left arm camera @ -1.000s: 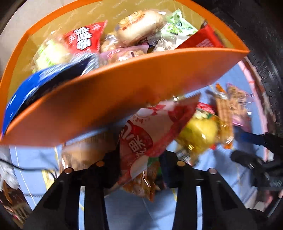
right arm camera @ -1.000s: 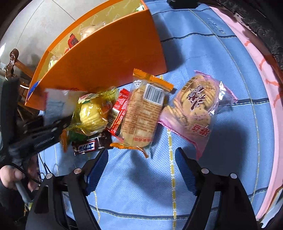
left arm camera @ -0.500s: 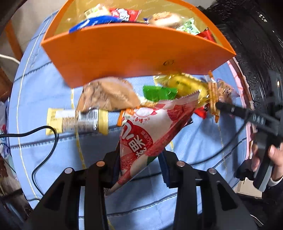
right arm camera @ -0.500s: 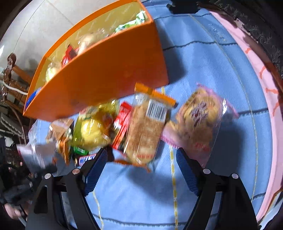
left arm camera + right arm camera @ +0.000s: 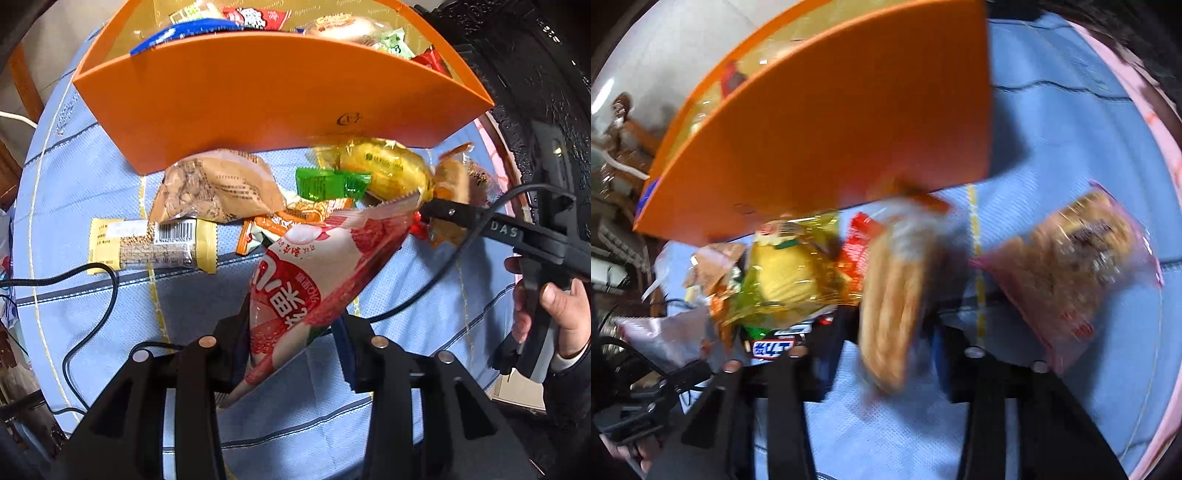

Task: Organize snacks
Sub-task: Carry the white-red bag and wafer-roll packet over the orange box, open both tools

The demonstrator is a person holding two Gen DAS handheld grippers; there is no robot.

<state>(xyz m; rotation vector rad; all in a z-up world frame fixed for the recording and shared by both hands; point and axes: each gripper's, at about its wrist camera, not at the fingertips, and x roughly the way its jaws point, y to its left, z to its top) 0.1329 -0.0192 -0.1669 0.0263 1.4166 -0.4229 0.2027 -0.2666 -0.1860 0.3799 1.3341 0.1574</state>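
right gripper [image 5: 882,354] just clamped onto the biscuit pack [image 5: 890,306]; left gripper [image 5: 291,343] grips the red pouch [image 5: 314,277].

White letters "DAS" stand on the right gripper [image 5: 439,214], whose black arm lies right of the left fingers. Ahead of those fingers, the yellow bar [image 5: 153,245] carries a barcode; other print is unreadable.

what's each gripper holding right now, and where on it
Left gripper: shut on the red-and-white snack bag, pinched near its lower end. Right gripper: just closed on the biscuit pack at its near end; the picture is blurred.
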